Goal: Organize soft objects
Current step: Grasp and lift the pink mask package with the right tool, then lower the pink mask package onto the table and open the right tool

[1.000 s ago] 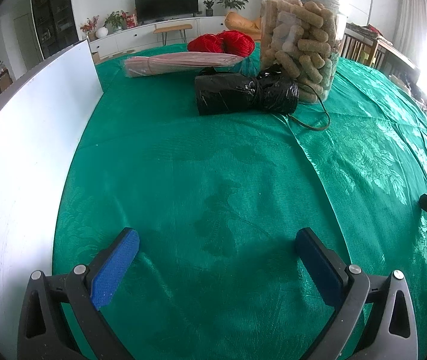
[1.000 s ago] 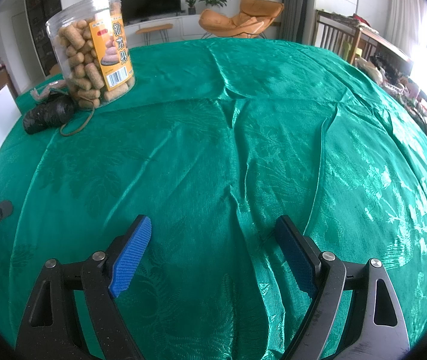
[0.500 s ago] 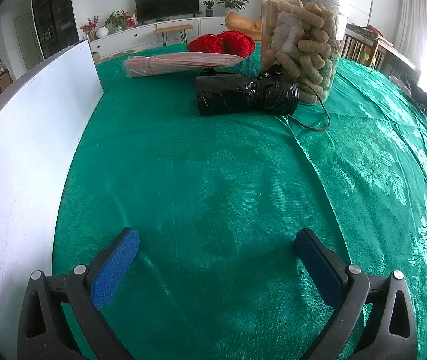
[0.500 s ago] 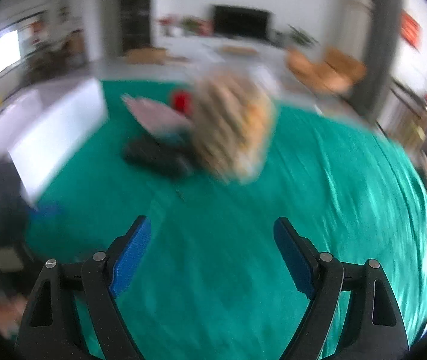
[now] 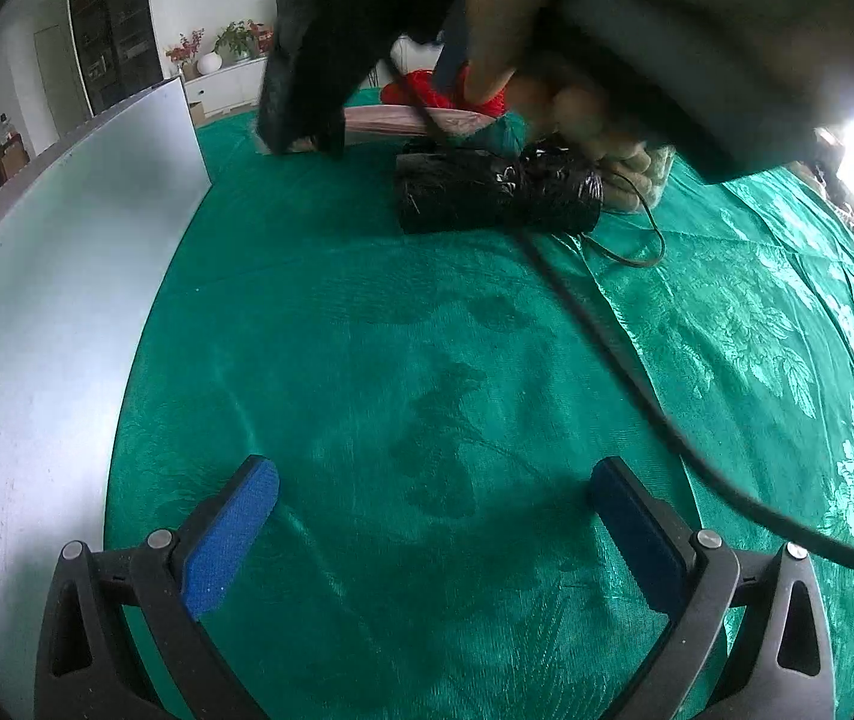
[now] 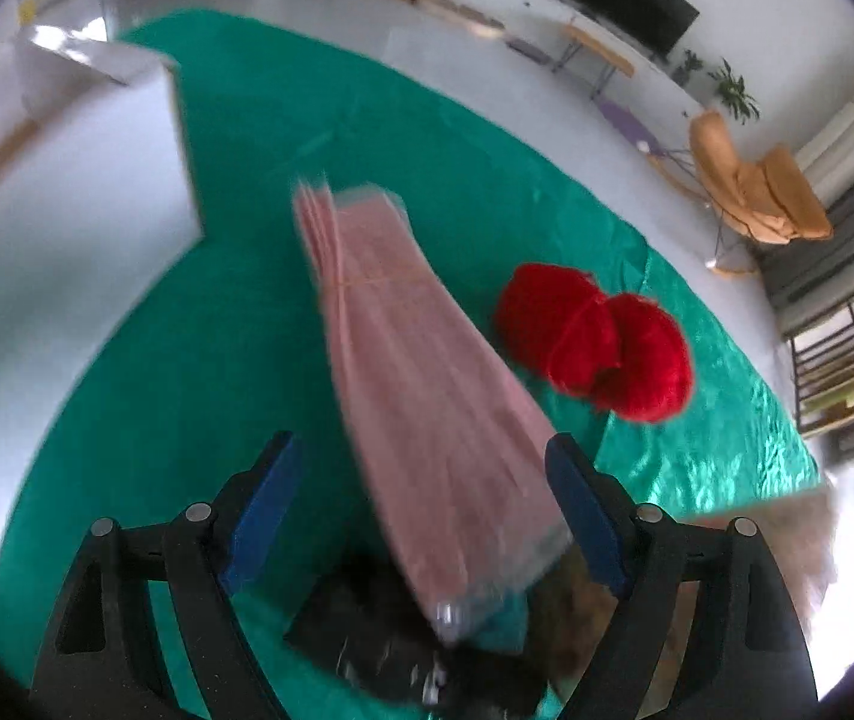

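Left wrist view: your left gripper point(image 5: 427, 534) hangs over bare green tablecloth point(image 5: 367, 360) w/ jaws wide, nothing btwn the blue pads. White box point(image 5: 55, 276) stands along the table's left edge. Black bag roll point(image 5: 496, 192) lies toward the far edge, w/ a loose black cord point(image 5: 625, 354) running from it twd the near right. Behind the roll you can see a sliver of the pink bag bundle point(image 5: 391, 119) and red yarn point(image 5: 427, 87), mostly blocked by your right hand point(image 5: 547, 30) and its tool. The snack jar point(image 5: 643, 168) is just a glimpse beside the roll.

Right wrist view: right gripper point(image 6: 421, 504) points down over the pink bag bundle point(image 6: 421, 372); jaws are broad but closing, bundle's near end sits btwn them, pads not yet on it. The bundle runs away from you twd the far left corner, next to the box point(image 6: 67, 192). It's nearer the right pad than the left. Red yarn point(image 6: 595, 342) lies just right of the bundle, apart from it. The black roll point(image 6: 367, 630) is under the jaws, near side.

Judgement: the step is grabbing the pink bundle. Picture's smeared, so slow down, centre the bundle btwn the pads, keep the fingers square across its width, drop low enough to catch all the layers, not just the top film. Stay clear of the black roll and the yarn.
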